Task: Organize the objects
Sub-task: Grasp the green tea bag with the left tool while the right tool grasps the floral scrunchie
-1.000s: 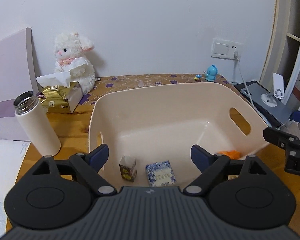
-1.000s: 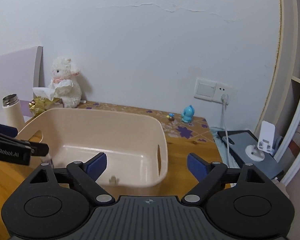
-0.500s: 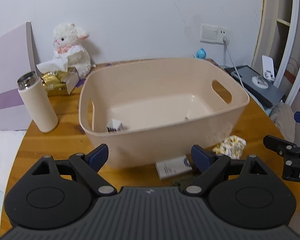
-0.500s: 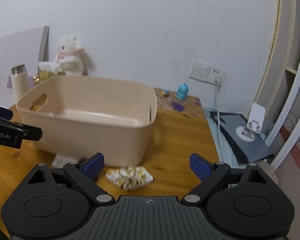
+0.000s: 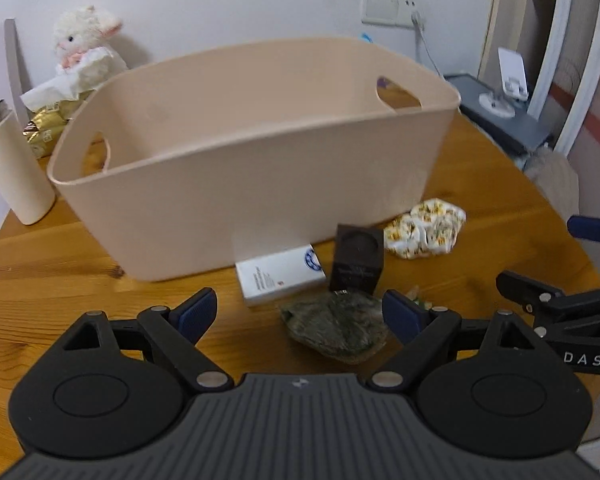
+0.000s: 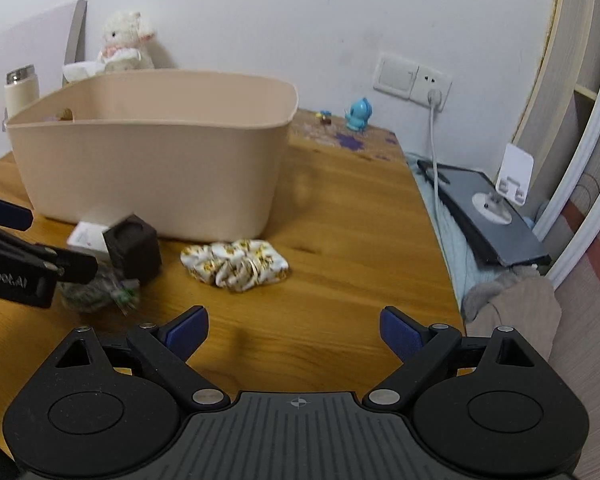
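The beige basket [image 5: 256,184] stands mid-table, and against its near wall lie a white box [image 5: 280,279], a dark cube [image 5: 357,258], a greenish pouch [image 5: 336,326] and a patterned scrunchie [image 5: 426,227]. A second ago we looked down into the basket; now we have dropped low before these loose items. Both the left gripper [image 5: 298,312] and right gripper [image 6: 294,328] gape wide and empty, so we judge a fresh pick comes next.
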Motion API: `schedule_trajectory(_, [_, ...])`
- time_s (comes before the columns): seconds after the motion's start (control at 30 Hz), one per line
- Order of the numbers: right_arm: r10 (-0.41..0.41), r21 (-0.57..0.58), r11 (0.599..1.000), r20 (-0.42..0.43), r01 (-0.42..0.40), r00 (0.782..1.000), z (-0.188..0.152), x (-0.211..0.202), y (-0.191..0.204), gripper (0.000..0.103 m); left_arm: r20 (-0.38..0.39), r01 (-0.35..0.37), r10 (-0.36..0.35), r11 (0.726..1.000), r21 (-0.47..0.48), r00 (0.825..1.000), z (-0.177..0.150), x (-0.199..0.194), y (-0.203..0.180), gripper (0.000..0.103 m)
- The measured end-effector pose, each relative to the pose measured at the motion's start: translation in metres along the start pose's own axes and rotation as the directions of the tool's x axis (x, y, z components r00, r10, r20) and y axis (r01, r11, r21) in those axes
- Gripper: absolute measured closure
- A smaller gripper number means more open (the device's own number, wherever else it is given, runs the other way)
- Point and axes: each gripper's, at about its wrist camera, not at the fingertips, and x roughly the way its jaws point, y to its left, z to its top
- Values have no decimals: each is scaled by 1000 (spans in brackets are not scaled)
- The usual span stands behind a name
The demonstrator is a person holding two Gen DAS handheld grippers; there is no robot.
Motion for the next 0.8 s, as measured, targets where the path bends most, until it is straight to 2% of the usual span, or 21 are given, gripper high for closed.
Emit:
schedule_trajectory(0.27, [16,-18,1000,-5,-16,1000,-4,21,3,9,-62,21,-23,999,-39,998,-11,21,2,13])
schedule_trajectory(0.63, [23,-73,997,15,-22,1000,4,52,21,9,-59,69,-78,988,-136,995,-17,33,22,11])
schedule_trajectory(0.8, [22,-92,996,45,-18,999,7,63,28,9,-46,72,-79,986,-149,996,-15,33,30,16])
